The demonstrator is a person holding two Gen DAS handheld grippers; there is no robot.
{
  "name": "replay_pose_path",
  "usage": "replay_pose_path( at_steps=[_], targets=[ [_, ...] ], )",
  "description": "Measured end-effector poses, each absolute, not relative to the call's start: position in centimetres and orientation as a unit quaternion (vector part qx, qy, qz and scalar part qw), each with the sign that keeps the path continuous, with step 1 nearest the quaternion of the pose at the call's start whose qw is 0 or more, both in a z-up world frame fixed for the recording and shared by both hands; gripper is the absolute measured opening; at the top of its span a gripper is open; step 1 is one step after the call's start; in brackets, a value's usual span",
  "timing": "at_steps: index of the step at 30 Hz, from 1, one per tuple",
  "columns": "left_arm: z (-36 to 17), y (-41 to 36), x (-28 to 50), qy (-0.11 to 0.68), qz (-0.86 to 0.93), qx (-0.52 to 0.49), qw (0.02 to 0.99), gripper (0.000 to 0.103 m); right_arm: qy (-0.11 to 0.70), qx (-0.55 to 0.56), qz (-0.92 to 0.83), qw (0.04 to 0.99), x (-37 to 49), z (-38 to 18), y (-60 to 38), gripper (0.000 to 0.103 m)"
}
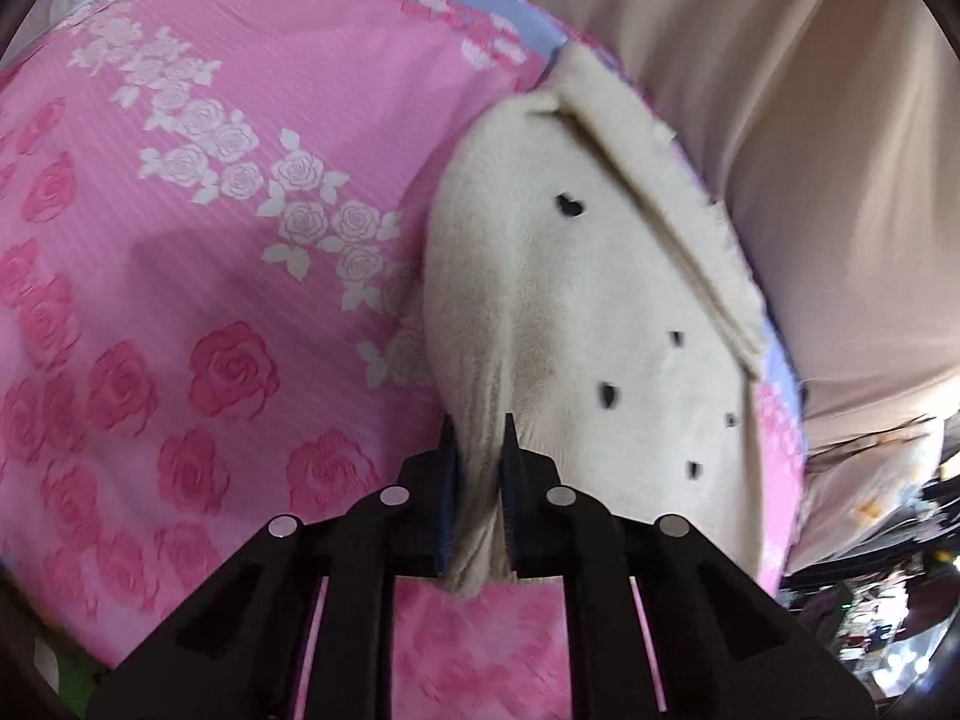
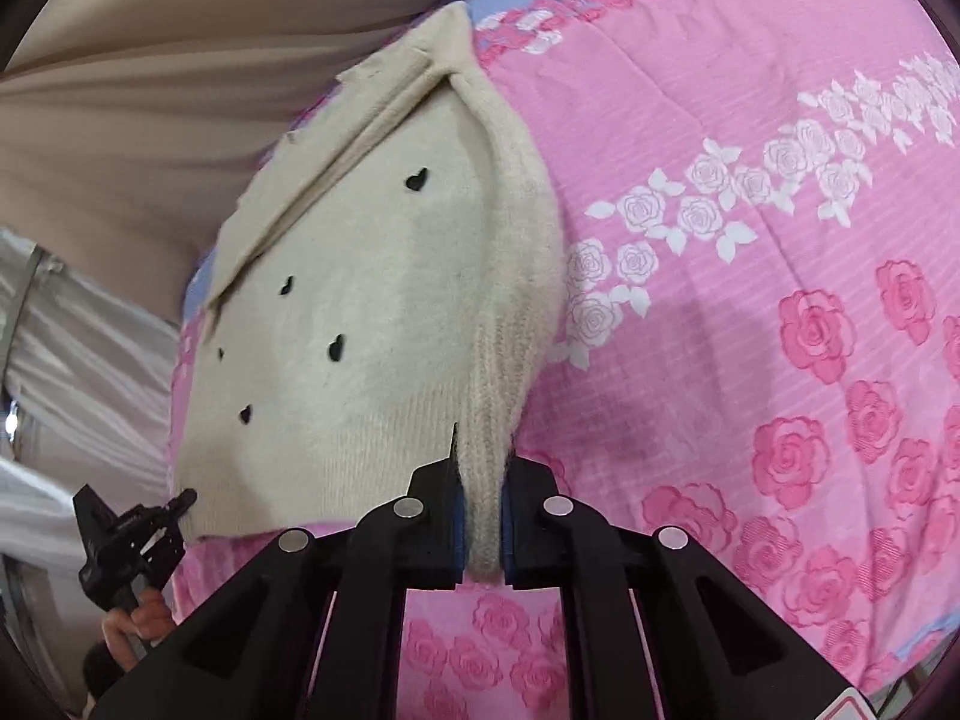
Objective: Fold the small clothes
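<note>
Here the whole move turns on one relation: the cream sweater [image 1: 576, 300] runs lengthwise straight away from both tongs, its near hem pinched at two points and its far end, with a folded-over flap, lying toward the beige curtain [image 1: 810, 150] at the bed's far edge.

On the left, the left tongs [image 1: 478, 438] are clamped narrow on a ribbed bunch at the sweater's near left corner; the knit is squeezed between the pads and trails out below them. The garment fans away up and to the right from this grip, spread over the pink rose bedspread [image 1: 210, 210], little black hearts dotted across it.

On the right, the right tongs [image 2: 483, 444] are likewise closed tight on a ribbed fold of the sweater [image 2: 372, 300] at the near right side, the body spreading up and to the left. Each hand is about equally near its own corner, so the likely next move, carrying the near hem toward the far end, would need both together.

Only the right wrist view shows the other tongs [image 2: 180, 501] from outside, at the hem's corner, with a hand [image 2: 135, 621] below gripping the handle. Only the left view shows the clutter past the bed's edge.
</note>
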State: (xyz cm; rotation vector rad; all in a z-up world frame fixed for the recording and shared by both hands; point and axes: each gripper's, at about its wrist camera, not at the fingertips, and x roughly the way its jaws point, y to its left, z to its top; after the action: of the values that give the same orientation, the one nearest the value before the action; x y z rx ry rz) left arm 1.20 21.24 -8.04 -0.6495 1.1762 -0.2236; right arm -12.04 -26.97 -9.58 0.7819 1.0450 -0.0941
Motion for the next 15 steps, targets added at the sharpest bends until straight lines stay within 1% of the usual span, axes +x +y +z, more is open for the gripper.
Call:
replay_pose_path(
  at_steps=[5,6,10,11,12,13,14,15],
  targets=[
    [-6.1,21.8,-1.1,0.540,-0.101,-0.312,0.775,0.009,0.493,0.350,-0.023,0.796,-14.1,-9.0,-28.5,0.007],
    [-5.9,21.6,-1.6,0.542,-0.097,-0.305,0.777,0.005,0.496,0.344,-0.020,0.797,-14.2,-9.1,-28.7,0.007],
    [-6.7,21.6,-2.4,0.547,-0.074,-0.304,0.776,0.005,0.514,0.331,-0.002,0.791,-13.5,-10.2,-28.6,0.007],
    [-7.4,21.5,-2.3,0.545,-0.070,-0.306,0.777,0.009,0.521,0.335,0.003,0.785,-13.0,-10.7,-28.5,0.009],
    [-7.9,21.3,-2.1,0.545,-0.054,-0.301,0.781,0.010,0.532,0.340,0.007,0.776,-12.2,-11.5,-28.5,0.014],
    [-8.4,21.4,-2.0,0.542,-0.046,-0.303,0.782,0.011,0.542,0.337,0.000,0.770,-11.6,-12.0,-28.3,0.016],
    [-9.2,21.5,-1.8,0.542,-0.043,-0.314,0.778,0.019,0.551,0.333,-0.008,0.765,-11.1,-12.5,-28.1,0.019],
    [-9.9,21.7,-1.6,0.546,-0.038,-0.325,0.771,0.034,0.556,0.330,-0.014,0.763,-10.6,-13.0,-27.9,0.025]
  ],
)
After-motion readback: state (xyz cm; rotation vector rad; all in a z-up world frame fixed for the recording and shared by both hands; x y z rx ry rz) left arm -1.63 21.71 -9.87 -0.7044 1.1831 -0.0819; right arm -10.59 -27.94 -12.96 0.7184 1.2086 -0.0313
